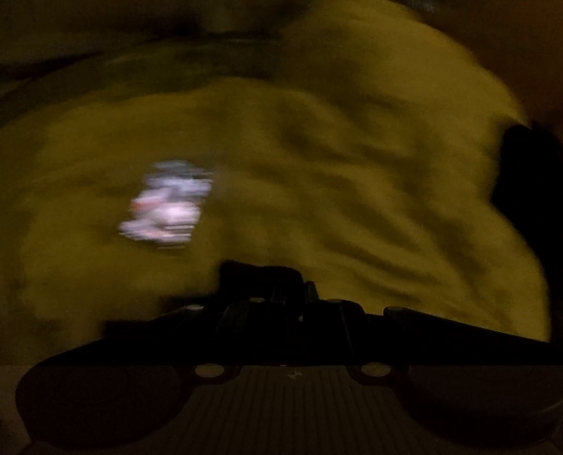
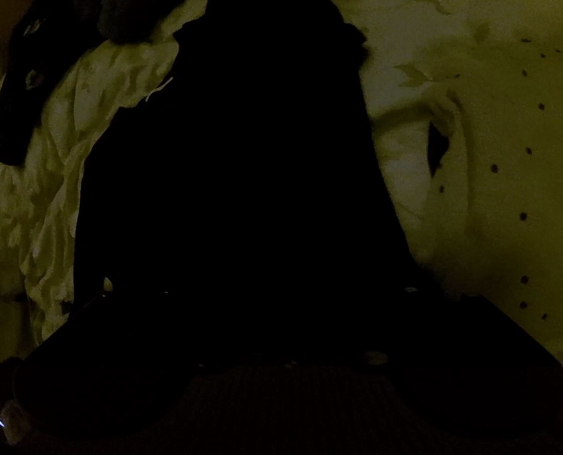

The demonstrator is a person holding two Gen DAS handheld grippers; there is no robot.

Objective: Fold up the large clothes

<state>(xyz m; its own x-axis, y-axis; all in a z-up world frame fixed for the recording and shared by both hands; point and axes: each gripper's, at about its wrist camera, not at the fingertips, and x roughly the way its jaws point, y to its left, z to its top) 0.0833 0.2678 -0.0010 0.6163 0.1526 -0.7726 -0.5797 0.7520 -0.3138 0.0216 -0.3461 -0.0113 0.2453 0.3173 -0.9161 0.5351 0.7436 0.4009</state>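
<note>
Gripping yellow-green garment [image 1: 319, 151] in left gripper [image 1: 266, 284], frame blurred, white patch [image 1: 167, 204] visible. Right gripper [image 2: 224, 189] lost in dark fabric [image 2: 224, 132]; finger state unreadable.

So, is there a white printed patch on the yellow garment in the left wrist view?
Yes, a blurred white patch sits on the yellow garment, left of centre.

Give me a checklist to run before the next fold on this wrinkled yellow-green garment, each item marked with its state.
1. Wrinkled yellow-green garment lying smooth: not ok, creases run across it.
2. White-and-pink printed patch in sight: ok.
3. Left gripper pinching cloth: cannot tell, its fingers are dark against the fabric.
4. Right wrist view clear: not ok, a black mass fills its middle.
5. Left wrist view sharp: not ok, blurred.
</note>
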